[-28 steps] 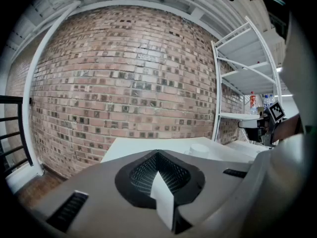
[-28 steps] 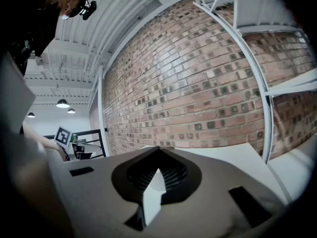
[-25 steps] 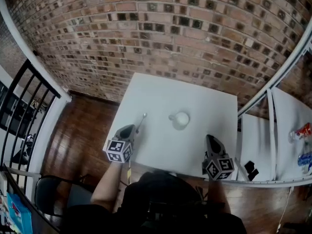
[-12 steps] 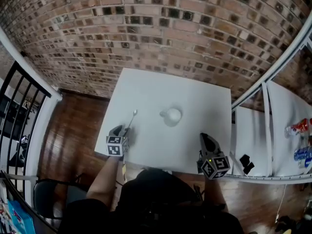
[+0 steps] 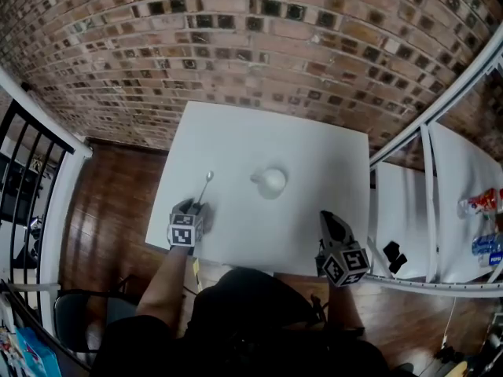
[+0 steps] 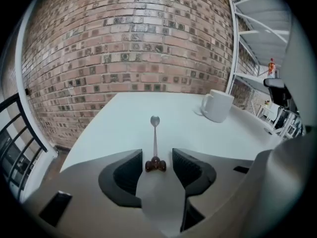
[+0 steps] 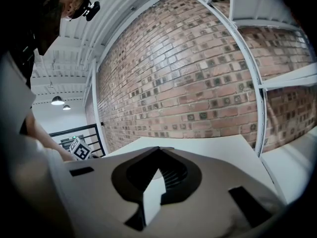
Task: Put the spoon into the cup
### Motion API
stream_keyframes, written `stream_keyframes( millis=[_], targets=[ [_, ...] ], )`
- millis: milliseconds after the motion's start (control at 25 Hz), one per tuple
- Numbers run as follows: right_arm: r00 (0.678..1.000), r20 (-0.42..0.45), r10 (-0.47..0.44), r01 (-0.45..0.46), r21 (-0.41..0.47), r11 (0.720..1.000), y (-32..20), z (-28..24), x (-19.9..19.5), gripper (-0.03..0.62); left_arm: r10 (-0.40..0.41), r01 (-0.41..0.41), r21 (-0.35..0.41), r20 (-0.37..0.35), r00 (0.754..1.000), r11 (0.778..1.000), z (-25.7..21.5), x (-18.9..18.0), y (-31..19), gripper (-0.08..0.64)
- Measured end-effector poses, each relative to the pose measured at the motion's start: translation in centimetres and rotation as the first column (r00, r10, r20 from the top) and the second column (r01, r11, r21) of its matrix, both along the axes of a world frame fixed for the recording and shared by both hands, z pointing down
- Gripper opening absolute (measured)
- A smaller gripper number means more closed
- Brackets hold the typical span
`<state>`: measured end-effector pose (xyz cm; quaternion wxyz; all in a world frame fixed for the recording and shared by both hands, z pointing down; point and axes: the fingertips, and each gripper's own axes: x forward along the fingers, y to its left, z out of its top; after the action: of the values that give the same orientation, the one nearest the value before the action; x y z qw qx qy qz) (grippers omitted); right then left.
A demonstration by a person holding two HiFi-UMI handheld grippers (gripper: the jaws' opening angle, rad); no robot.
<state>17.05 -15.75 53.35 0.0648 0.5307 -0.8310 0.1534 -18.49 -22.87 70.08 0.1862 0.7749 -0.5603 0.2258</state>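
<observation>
Your left gripper (image 5: pixel 196 208) sits low over the near left part of the table (image 5: pixel 314 151), pointing away from you and tilted down toward the top. Its jaws have just been opening and now stand wide apart, released. The spoon (image 6: pixel 155 135) lies flat on the table. The brown knob at its handle end rests in the gap between the two pads (image 6: pixel 131 170). Neither pad touches it, and bare table shows on both sides of the knob. The spoon runs straight out from the gripper, handle near you and bowl at the far end. In the head view it slants slightly to the right as it goes far.

The cup (image 5: pixel 273 181) stands upright on the table, to the right of the spoon's bowl and well apart from it. It is white, and its handle is turned left, toward the spoon.

Your right gripper (image 5: pixel 333 228) is over the near right part of the table, close to the right edge and well apart from the cup. In the right gripper view its jaw tips meet, clenched and empty. Its cube (image 5: pixel 346 266) hangs just past the table's near edge.

A brick wall (image 5: pixel 259 45) stands beyond the far edge. You have a white rack (image 5: pixel 428 179) on the right, a black railing (image 5: pixel 23 163) on the left, and wood floor (image 5: pixel 110 195) between the railing and the table.
</observation>
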Motion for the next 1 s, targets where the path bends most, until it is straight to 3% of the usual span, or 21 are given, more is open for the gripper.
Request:
stream_keyframes(
  millis=[160,440,560,720,880,1000],
  targets=[
    [1.000,0.001,-0.006,0.006,-0.002,1.000,-0.3,-0.1,-0.3,0.005,-0.009,0.009,0.008,0.032,0.999,1.000,0.4,-0.1,0.5,0.195],
    [1.000,0.007,-0.019,0.019,0.001,1.000,-0.7,-0.1,-0.6,0.005,-0.015,0.015,-0.013,0.021,1.000,1.000,0.7,-0.1,0.3,0.195],
    [1.000,0.006,-0.026,0.026,0.000,1.000,-0.9,-0.2,-0.9,0.004,-0.042,0.043,-0.020,0.034,0.999,0.999,0.8,-0.7,0.0,0.126],
    [0.999,0.010,-0.038,0.038,-0.005,0.999,-0.8,-0.2,-1.5,0.005,-0.054,0.055,-0.023,0.034,0.998,0.998,0.9,-1.0,-0.1,0.124],
    [0.999,0.012,-0.047,0.047,-0.009,0.999,-0.7,-0.3,-1.7,0.005,-0.082,0.081,-0.037,-0.007,0.997,0.996,0.5,-1.0,0.1,0.124],
    [0.999,0.018,-0.041,0.041,-0.022,0.999,-0.7,0.0,-1.6,0.005,-0.081,0.082,0.030,-0.051,0.995,0.996,-1.5,-0.2,0.3,0.124]
  ],
)
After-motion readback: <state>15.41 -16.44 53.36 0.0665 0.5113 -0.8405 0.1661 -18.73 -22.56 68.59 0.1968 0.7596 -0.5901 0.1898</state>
